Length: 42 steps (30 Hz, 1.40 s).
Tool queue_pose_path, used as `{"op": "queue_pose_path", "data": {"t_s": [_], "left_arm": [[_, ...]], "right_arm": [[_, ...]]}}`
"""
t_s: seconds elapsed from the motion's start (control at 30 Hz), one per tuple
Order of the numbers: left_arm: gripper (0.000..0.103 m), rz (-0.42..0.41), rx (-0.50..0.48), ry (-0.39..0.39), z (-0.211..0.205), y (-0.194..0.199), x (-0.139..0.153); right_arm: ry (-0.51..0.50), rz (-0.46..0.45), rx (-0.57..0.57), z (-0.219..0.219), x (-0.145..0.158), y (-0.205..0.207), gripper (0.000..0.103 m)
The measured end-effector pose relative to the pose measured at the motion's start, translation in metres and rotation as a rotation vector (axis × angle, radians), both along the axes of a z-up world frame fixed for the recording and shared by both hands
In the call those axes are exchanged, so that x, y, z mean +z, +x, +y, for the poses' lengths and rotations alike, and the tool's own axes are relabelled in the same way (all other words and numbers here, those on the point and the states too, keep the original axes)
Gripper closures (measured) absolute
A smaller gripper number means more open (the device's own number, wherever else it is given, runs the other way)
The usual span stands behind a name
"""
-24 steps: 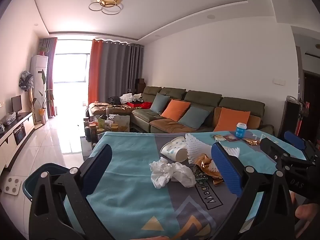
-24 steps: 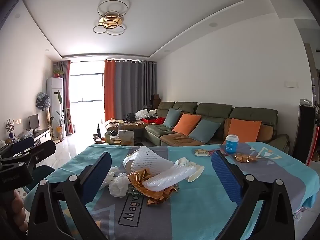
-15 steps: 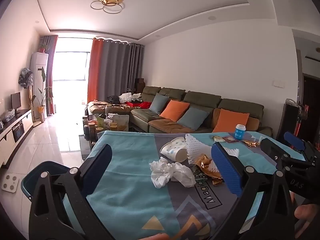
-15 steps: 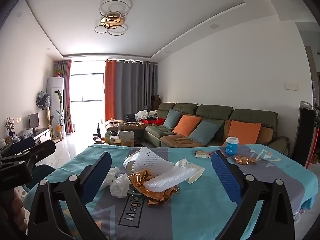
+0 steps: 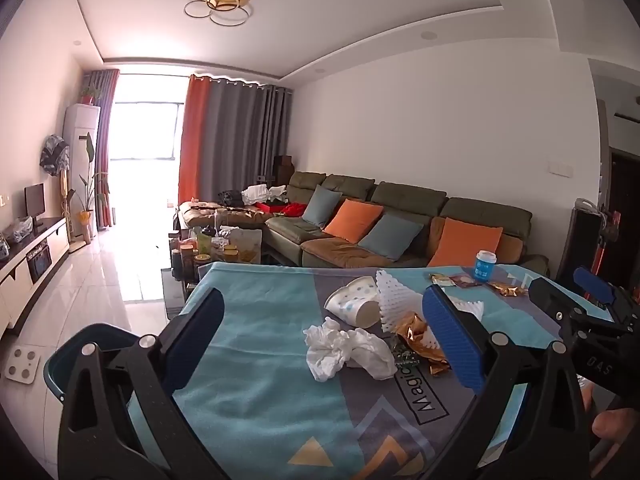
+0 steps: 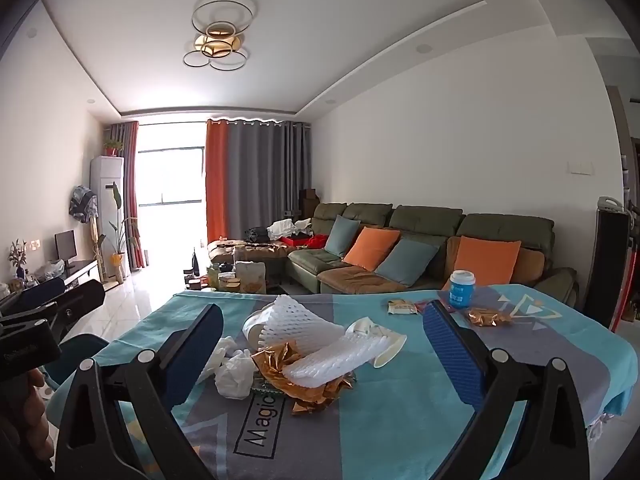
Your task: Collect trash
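Observation:
A pile of trash lies mid-table: crumpled white tissue (image 5: 348,350) (image 6: 234,372), gold foil wrapper (image 5: 418,332) (image 6: 304,376), white foam netting (image 5: 394,298) (image 6: 316,340), a tipped paper cup (image 5: 354,306) and a second crushed cup (image 6: 382,338). My left gripper (image 5: 320,338) is open and empty, held just short of the tissue. My right gripper (image 6: 322,354) is open and empty, in front of the foil and netting. Each gripper shows at the edge of the other's view.
The table wears a teal and grey cloth (image 5: 256,400). At its far right stand a blue cup (image 6: 461,289), small wrappers (image 6: 402,306) and more gold foil (image 6: 488,316). A dark teal bin (image 5: 90,354) sits on the floor left of the table. A sofa (image 6: 400,248) is behind.
Both views have tilted down slightly and crept a little closer to the table. The trash lies as before and both grippers stay open.

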<state>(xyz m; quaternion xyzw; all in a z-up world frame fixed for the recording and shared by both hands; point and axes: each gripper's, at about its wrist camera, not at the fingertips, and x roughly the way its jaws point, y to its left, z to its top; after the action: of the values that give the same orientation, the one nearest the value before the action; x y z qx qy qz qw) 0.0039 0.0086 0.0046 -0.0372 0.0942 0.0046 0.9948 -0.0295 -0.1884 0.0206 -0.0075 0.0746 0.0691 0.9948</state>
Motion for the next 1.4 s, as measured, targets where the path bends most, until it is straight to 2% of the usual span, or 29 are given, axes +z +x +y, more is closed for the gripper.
{"op": "queue_pose_path", "data": {"t_s": [1.4], "left_arm": [[0.005, 0.031, 0.014, 0.006, 0.002, 0.02, -0.006]], "right_arm": [[-0.002, 0.037, -0.008, 0.0, -0.002, 0.017, 0.006]]}}
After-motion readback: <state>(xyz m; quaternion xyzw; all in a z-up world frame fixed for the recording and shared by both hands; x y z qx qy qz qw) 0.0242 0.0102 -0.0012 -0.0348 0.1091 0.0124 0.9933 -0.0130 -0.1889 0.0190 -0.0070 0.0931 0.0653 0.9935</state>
